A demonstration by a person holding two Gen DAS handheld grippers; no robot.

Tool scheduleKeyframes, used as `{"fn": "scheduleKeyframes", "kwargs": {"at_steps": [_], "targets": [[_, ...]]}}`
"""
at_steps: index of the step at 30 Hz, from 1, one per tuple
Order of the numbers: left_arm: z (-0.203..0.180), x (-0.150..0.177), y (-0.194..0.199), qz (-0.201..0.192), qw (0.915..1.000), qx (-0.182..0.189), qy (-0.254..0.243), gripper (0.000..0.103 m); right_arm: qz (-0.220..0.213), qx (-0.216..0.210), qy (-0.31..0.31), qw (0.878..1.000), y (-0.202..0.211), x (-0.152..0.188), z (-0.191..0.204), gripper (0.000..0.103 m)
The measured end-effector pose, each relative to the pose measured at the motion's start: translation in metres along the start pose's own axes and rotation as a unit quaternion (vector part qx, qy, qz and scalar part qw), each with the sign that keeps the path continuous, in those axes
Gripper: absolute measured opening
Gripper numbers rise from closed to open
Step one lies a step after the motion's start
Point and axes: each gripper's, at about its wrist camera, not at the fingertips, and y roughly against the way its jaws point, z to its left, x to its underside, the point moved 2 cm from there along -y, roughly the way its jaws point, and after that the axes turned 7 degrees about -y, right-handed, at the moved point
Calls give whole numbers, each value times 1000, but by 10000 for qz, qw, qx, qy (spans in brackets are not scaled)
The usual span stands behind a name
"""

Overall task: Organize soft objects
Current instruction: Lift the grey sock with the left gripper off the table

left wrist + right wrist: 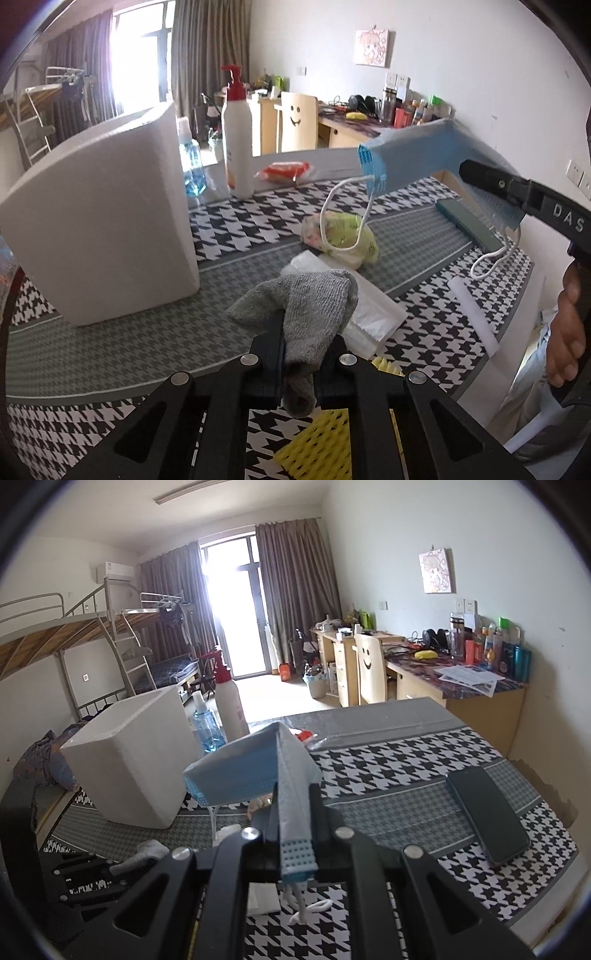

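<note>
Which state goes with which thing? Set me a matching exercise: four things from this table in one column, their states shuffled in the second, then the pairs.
Things:
1. grey sock
2. blue face mask
3. dark phone
4. white foam box

States:
A. lying flat on the checked cloth, untouched
B. pinched in the left claw
C. standing on the cloth, held by nothing
D. clamped in the right claw, ear loops dangling

Pairs: 1-B, 2-D, 3-A, 4-C
</note>
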Motion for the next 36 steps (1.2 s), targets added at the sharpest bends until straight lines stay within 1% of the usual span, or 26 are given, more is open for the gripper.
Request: {"fn": "scheduleKeyframes", "kwargs": {"at_steps": [19,36], "targets": [[15,-23,27,-448,9988,-220,-16,12,-129,-144,63,9998,1,-12,13,14],[15,-50,57,-977,9946,-319,-119,12,-279,-164,35,9995,5,-25,17,14]]}}
